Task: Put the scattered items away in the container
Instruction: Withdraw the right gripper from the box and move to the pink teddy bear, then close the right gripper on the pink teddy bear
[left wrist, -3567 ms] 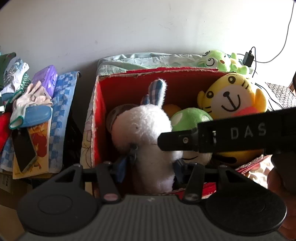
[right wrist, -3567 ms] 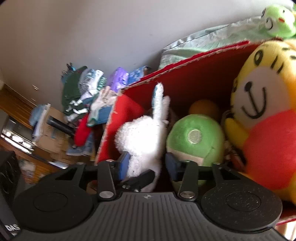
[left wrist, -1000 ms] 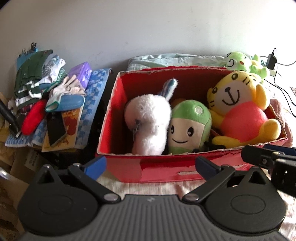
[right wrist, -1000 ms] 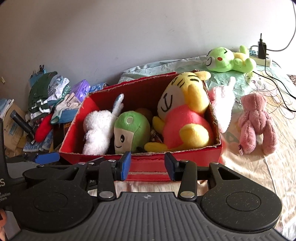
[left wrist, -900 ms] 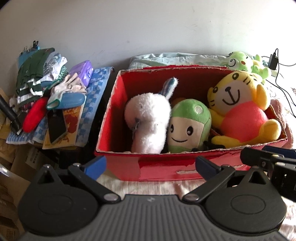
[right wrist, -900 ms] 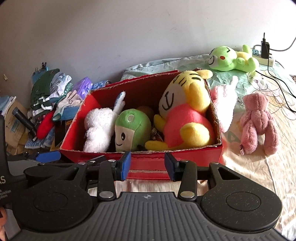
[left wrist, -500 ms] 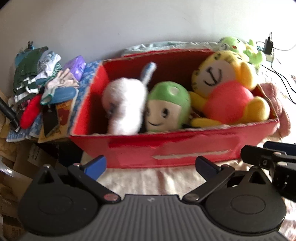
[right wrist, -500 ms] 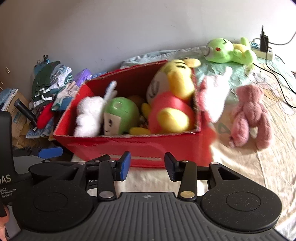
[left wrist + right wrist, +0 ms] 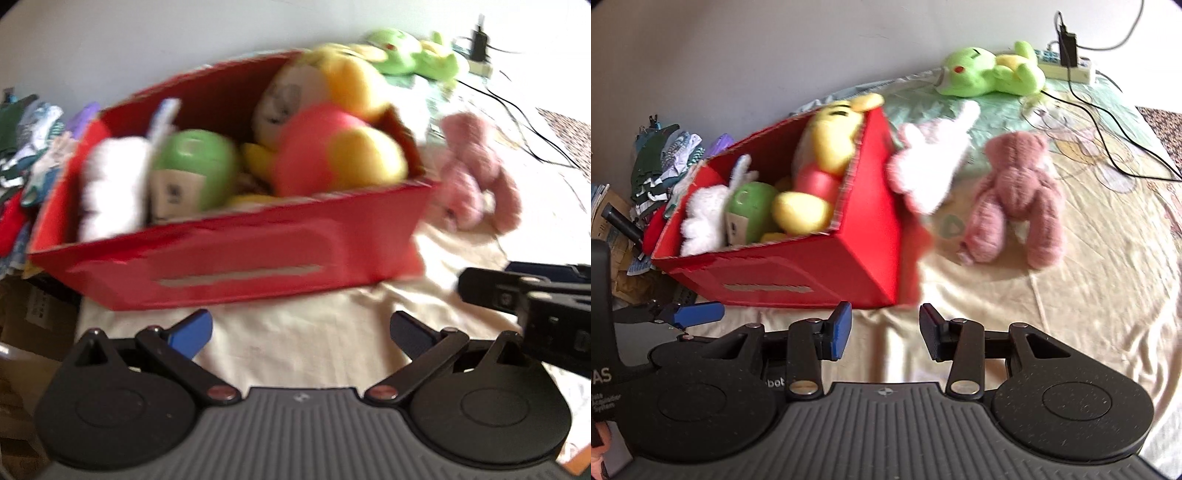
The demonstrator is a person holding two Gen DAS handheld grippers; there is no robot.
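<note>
A red cardboard box (image 9: 236, 266) (image 9: 798, 273) stands on the bed and holds a white bunny plush (image 9: 110, 188), a green-capped plush (image 9: 192, 173) and a yellow tiger plush (image 9: 332, 147). A pink teddy bear (image 9: 1015, 199) (image 9: 476, 181) lies on the sheet right of the box. A white and pink plush (image 9: 931, 162) leans by the box's right side. A green frog plush (image 9: 990, 70) lies at the back. My left gripper (image 9: 301, 330) is open and empty in front of the box. My right gripper (image 9: 884, 332) is partly open and empty, near the box's right corner.
A pile of clothes and gloves (image 9: 665, 155) sits left of the box, off the bed's edge. A power strip with a charger (image 9: 1067, 62) and black cables (image 9: 1108, 125) lie at the back right. Cream sheet (image 9: 1089, 295) spreads to the right.
Both grippers have drawn back from the box and swung to the right. The pink teddy bear now shows more centrally. The left gripper let go of the white bunny, which stands in the box.
</note>
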